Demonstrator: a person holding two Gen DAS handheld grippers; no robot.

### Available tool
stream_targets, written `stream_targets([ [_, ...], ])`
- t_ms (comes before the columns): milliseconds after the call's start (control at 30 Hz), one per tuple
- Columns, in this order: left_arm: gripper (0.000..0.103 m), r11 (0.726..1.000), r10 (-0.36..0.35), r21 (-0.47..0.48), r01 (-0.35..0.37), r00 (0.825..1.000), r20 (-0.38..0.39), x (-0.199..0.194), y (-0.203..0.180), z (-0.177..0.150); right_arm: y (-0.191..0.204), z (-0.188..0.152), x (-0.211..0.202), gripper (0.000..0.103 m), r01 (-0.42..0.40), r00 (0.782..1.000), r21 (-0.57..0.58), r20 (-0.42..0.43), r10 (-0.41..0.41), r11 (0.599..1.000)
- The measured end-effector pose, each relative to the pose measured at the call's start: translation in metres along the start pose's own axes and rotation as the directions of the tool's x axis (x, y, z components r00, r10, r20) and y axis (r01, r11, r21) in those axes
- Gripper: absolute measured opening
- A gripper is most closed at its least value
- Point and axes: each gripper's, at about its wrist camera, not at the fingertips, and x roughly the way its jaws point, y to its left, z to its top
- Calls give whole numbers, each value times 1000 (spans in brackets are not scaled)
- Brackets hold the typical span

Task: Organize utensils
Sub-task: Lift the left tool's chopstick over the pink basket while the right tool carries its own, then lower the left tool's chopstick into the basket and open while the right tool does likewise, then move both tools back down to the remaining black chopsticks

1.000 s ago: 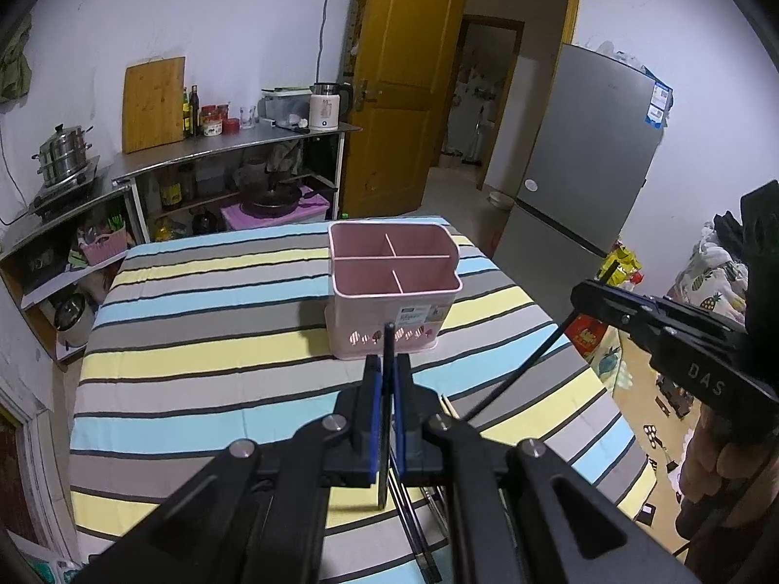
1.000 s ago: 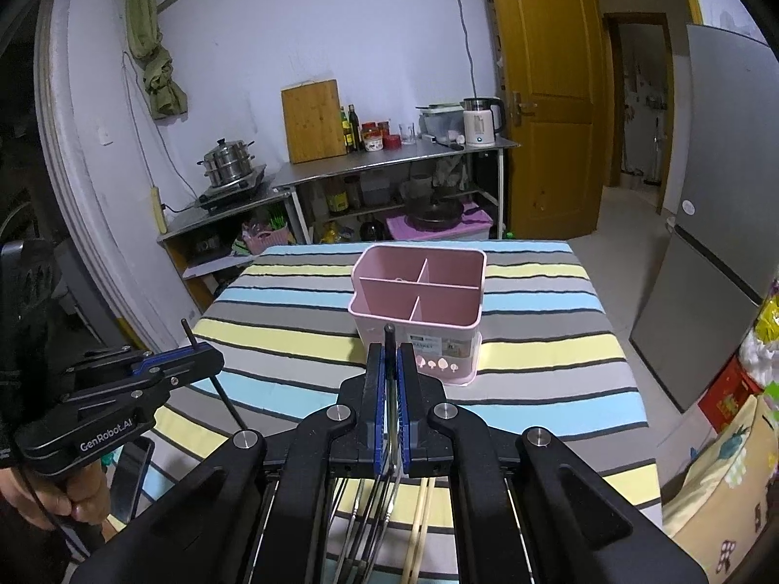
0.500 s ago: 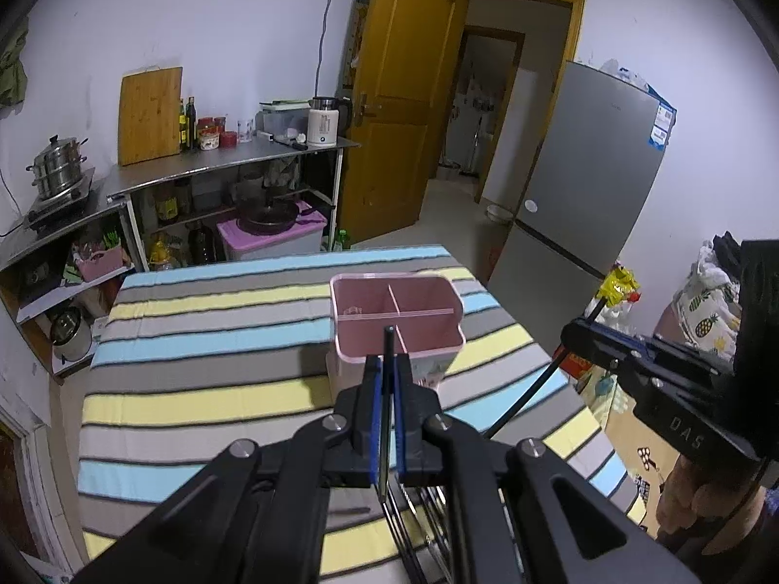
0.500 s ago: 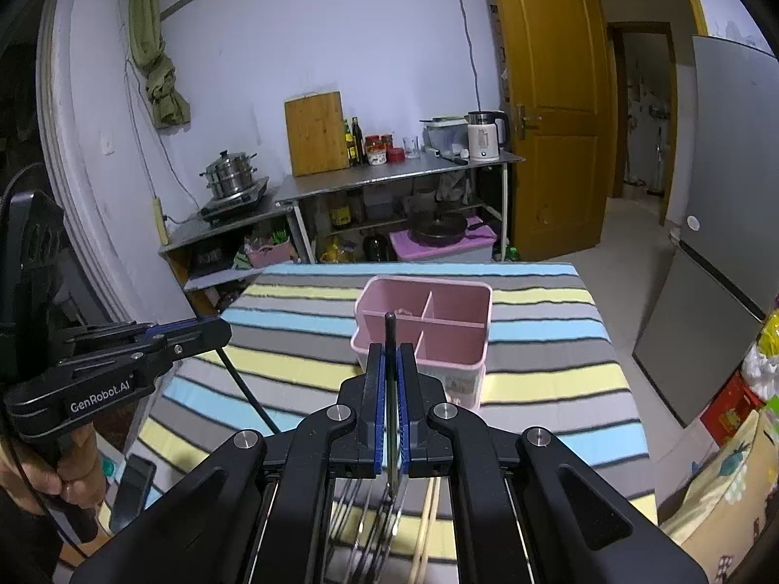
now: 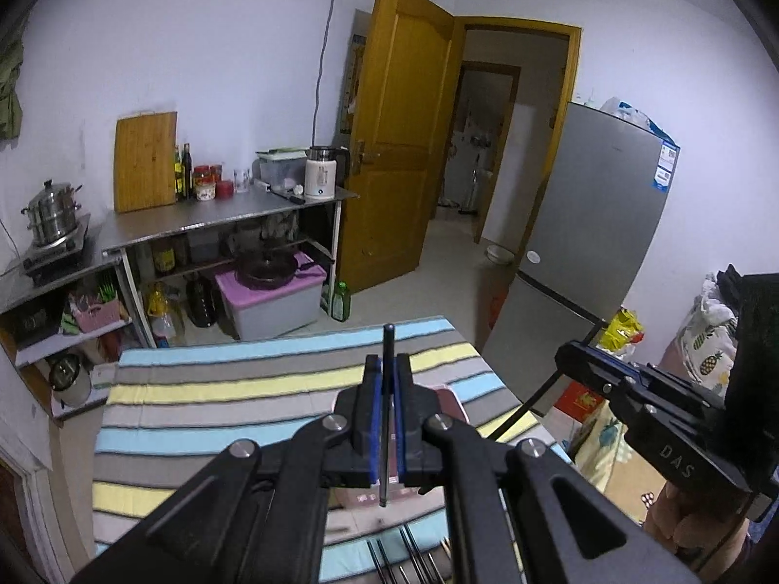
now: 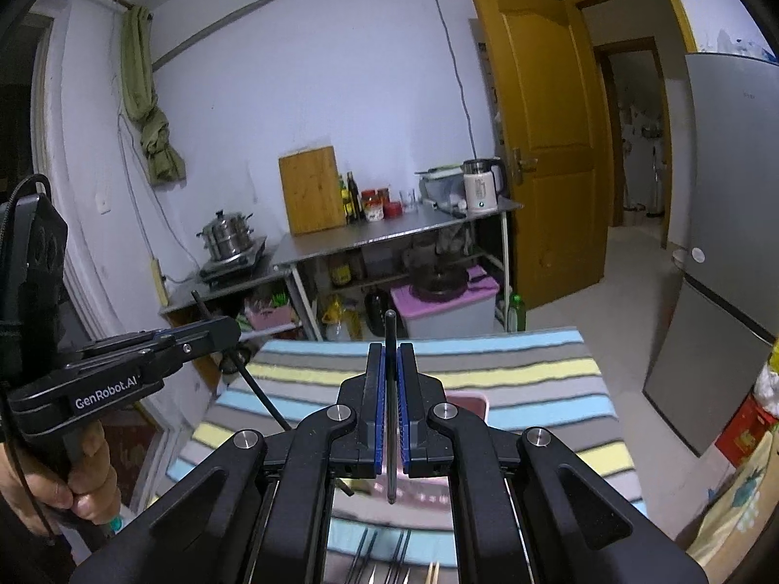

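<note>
My left gripper is shut on a black chopstick that stands upright between its blue pads. My right gripper is shut on another black chopstick, also upright. The pink utensil holder sits on the striped table, mostly hidden behind the fingers; in the right wrist view only a corner shows. Both grippers are raised above the holder. The right gripper also shows in the left wrist view, the left one in the right wrist view. Several loose chopsticks lie on the table's near edge.
The table has a striped cloth. A steel shelf with kettle, bottles and cutting board stands beyond it. A grey fridge is at the right, and a yellow door stands open behind.
Both grippers have risen and tilted up with their chopsticks. The pink holder has dropped low in both views and is now mostly hidden behind the fingers.
</note>
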Motion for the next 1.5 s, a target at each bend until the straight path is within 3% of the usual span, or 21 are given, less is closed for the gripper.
stream_targets([
  [267, 5, 1000, 7, 4, -7, 1000, 4, 34, 7, 10, -3, 8, 37, 4, -2, 1000, 13, -1, 2, 1000],
  [667, 6, 998, 5, -60, -11, 994, -110, 77, 23, -35, -23, -39, 84, 4, 8, 989, 40, -147, -2, 999],
  [767, 11, 997, -2, -79, -6, 995, -104, 71, 24, -40, -25, -45, 78, 10, 14, 990, 39, -144, -8, 999],
  [833, 27, 997, -1, -80, -7, 995, -98, 67, 23, -39, -26, -47, 72, 17, 7, 990, 42, -142, -1, 999],
  [1100, 33, 998, 11, -69, -13, 999, -35, 19, 14, -56, -25, -57, 23, 22, 7, 995, 57, -97, -2, 998],
  [1267, 33, 999, 4, -41, -4, 1000, -4, -16, 0, -99, -19, -91, -20, 22, -11, 996, 58, -83, 16, 998],
  [1500, 33, 997, -13, -72, 11, 999, -35, -46, -9, -178, -9, -156, -64, 22, 14, 992, 49, -130, -8, 999],
])
